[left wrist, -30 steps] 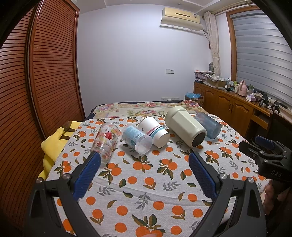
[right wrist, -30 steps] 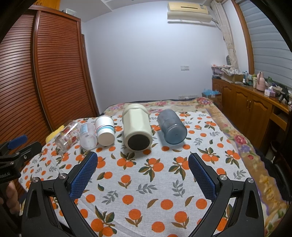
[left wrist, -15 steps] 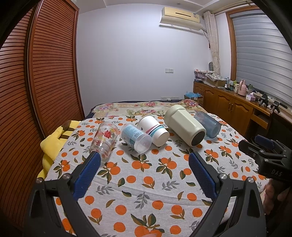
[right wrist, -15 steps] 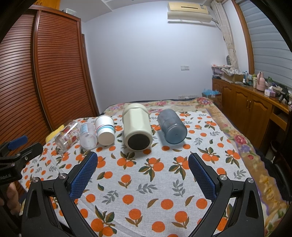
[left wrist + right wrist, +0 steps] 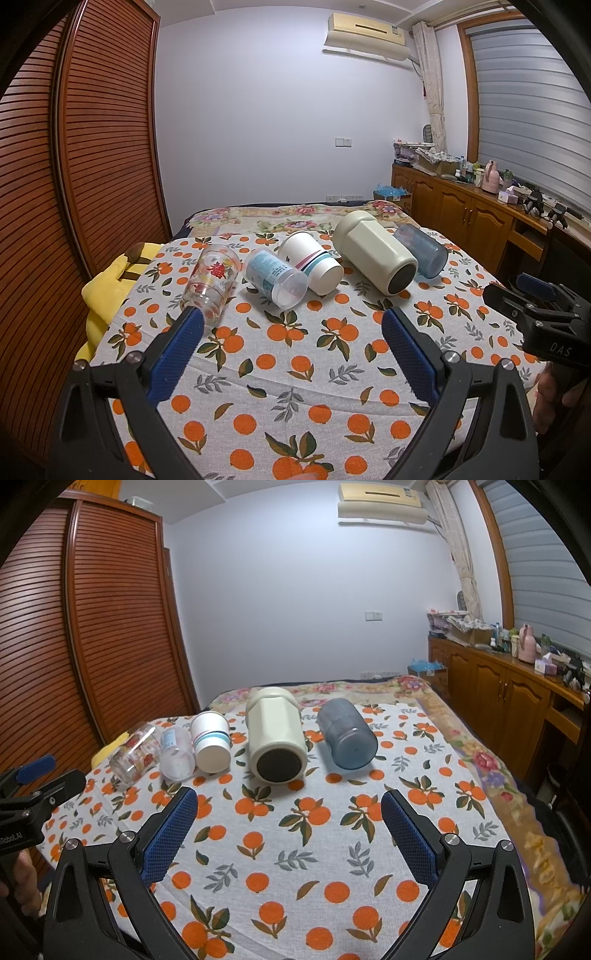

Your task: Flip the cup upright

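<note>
Several cups lie on their sides in a row on the orange-print cloth [image 5: 295,369]: a clear glass with red flowers [image 5: 212,280], a clear cup with a blue label [image 5: 275,277], a white striped cup [image 5: 312,260], a large cream tumbler [image 5: 373,251] and a blue-grey cup [image 5: 423,249]. In the right wrist view the same row shows: the glass [image 5: 135,753], the labelled cup [image 5: 175,753], the white cup [image 5: 211,740], the cream tumbler [image 5: 275,738] and the blue-grey cup [image 5: 345,736]. My left gripper [image 5: 291,325] is open and empty, short of the row. My right gripper [image 5: 290,806] is open and empty, in front of the cream tumbler.
A wooden slatted wardrobe [image 5: 74,166] stands at the left. A yellow cushion [image 5: 110,284] lies at the cloth's left edge. A wooden cabinet with clutter [image 5: 517,686] runs along the right. The floral bedspread [image 5: 295,218] extends behind the cups.
The left gripper has drifted slightly, so the cups sit a little higher in its view. The right gripper has hardly moved. Both stay open.
</note>
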`<state>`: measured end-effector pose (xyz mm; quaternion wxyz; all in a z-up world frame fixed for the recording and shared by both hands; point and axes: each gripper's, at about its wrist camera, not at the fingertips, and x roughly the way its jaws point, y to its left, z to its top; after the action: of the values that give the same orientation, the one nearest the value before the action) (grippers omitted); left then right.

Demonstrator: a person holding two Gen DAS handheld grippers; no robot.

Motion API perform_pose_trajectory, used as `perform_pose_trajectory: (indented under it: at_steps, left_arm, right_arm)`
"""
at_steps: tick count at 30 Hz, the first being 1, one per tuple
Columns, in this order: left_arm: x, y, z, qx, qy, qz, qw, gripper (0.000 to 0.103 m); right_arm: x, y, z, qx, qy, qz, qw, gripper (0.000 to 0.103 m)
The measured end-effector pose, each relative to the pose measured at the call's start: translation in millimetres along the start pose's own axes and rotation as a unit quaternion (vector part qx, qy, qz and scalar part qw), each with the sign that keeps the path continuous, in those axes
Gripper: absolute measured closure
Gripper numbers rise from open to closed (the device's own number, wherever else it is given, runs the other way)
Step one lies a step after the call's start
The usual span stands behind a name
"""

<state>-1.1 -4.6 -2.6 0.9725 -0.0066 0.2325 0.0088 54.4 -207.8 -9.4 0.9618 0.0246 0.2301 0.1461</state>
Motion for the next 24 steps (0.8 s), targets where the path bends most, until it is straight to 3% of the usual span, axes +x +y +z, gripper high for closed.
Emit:
perform_pose_trajectory:
  at_steps: [24]
  left_arm:
    - [1.0,-1.2,-3.3,0.004,-0.002,0.003,1.0000,0.005]
  right_arm:
    - [0.7,-0.3,-0.4,0.000,0.001,0.000,1.000,0.002]
